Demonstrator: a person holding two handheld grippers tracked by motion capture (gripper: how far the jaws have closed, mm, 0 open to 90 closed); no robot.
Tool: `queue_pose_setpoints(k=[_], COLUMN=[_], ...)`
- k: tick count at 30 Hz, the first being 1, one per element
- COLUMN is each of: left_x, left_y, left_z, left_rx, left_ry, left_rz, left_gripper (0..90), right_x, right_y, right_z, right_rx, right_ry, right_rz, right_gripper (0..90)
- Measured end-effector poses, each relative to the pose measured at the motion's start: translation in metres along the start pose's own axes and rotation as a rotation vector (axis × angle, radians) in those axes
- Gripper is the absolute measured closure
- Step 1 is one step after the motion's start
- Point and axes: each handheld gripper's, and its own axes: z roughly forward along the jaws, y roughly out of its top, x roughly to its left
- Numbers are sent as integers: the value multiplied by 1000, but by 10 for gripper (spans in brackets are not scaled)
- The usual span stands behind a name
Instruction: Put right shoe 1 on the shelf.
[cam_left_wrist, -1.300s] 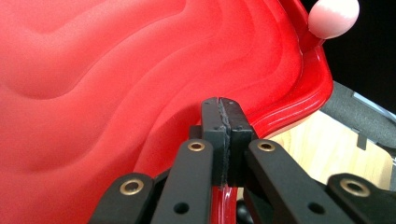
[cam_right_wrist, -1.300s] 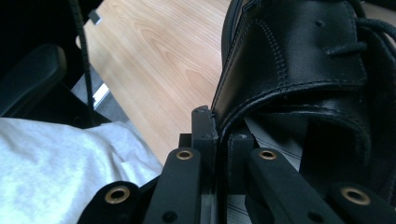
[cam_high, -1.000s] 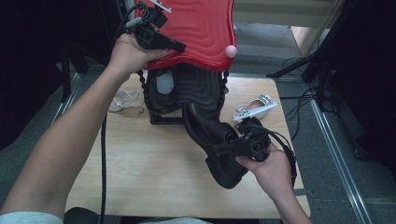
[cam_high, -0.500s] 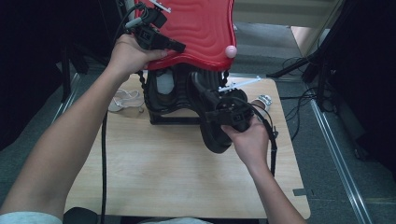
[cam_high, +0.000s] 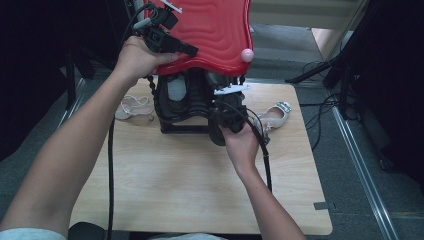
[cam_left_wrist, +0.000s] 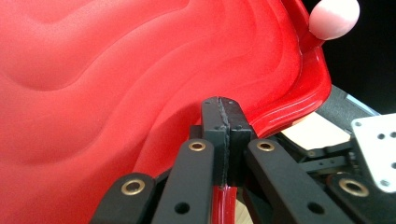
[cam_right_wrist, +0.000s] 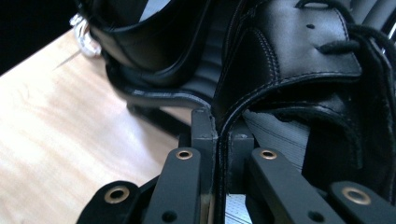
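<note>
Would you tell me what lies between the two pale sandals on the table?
In the high view, the black shoe rack with black shoes stands between the left sandal and the right one.

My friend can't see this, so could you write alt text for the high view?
A person's left gripper holds a red lid raised while the right gripper pushes a black shoe into the black box beneath. Pale sandals lie on the wooden table.
</note>
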Motion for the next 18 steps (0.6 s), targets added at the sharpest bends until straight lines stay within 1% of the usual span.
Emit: queue_pose_setpoints(k=[2,3,4,5,6,7,8,9,11,12,13,15,16,18], left_x=[1,1,1,1,1,1,2,2,1,2,1,2,2,2], left_y=[0,0,0,0,0,0,0,0,0,0,0,0,-1,-1], left_z=[0,0,0,0,0,0,-1,-1,0,-1,-1,-1,-1,-1], left_rx=[0,0,4,5,4,4,6,6,2,4,3,0,0,1], left_ry=[-3,-4,-5,-7,-4,-4,-7,-7,-8,-7,-6,-7,-9,-8], left_rz=[-3,-6,-3,-7,-5,-5,-3,-3,-6,-3,-2,-4,-5,-2], left_gripper=[900,900,900,900,900,900,900,900,900,900,900,900,900,900], right_x=[1,0,0,0,0,0,1,1,4,1,1,-2,-2,-2], right_y=[0,-1,-1,-1,-1,-1,2,2,6,8,8,10,9,10], right_z=[6,13,13,19,21,21,25,25,28,32,32,36,38,39], right_rx=[-19,-46,-46,-72,-82,-82,-98,-98,-105,-114,-114,-134,-134,-127], right_ry=[-14,-24,-24,-54,-59,-59,-78,-78,-106,-105,-105,-81,-61,-49], right_rz=[4,1,1,15,23,23,29,29,13,32,32,64,70,72], right_gripper=[873,873,873,874,874,874,871,871,865,863,863,841,818,785])
